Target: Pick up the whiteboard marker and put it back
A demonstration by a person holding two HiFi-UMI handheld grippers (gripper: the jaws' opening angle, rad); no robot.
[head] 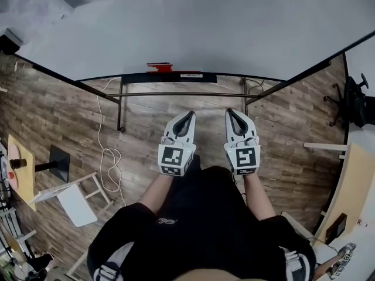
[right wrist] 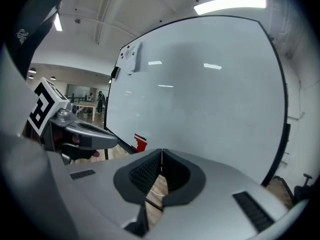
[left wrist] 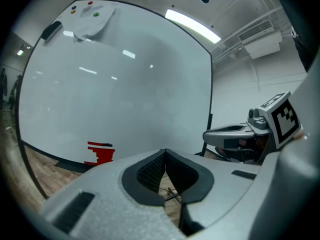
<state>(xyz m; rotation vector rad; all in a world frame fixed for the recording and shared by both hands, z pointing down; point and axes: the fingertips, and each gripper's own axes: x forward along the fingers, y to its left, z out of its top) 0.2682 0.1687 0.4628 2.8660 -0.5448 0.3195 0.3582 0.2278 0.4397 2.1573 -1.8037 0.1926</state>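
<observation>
Left gripper (head: pixel 191 115), right gripper (head: pixel 229 112) closed empty, whiteboard tray (head: pixel 137 78) holding red object (head: pixel 159 68)

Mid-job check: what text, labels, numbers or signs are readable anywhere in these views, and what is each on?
No readable words or numbers anywhere.
Whiteboard: no writing on it.
Red item at the whiteboard's lower edge: any print is too small to read.
Black shirt: small pale logo, too blurred to read.
Left gripper and right gripper: black-and-white square marker patterns, not text.
</observation>
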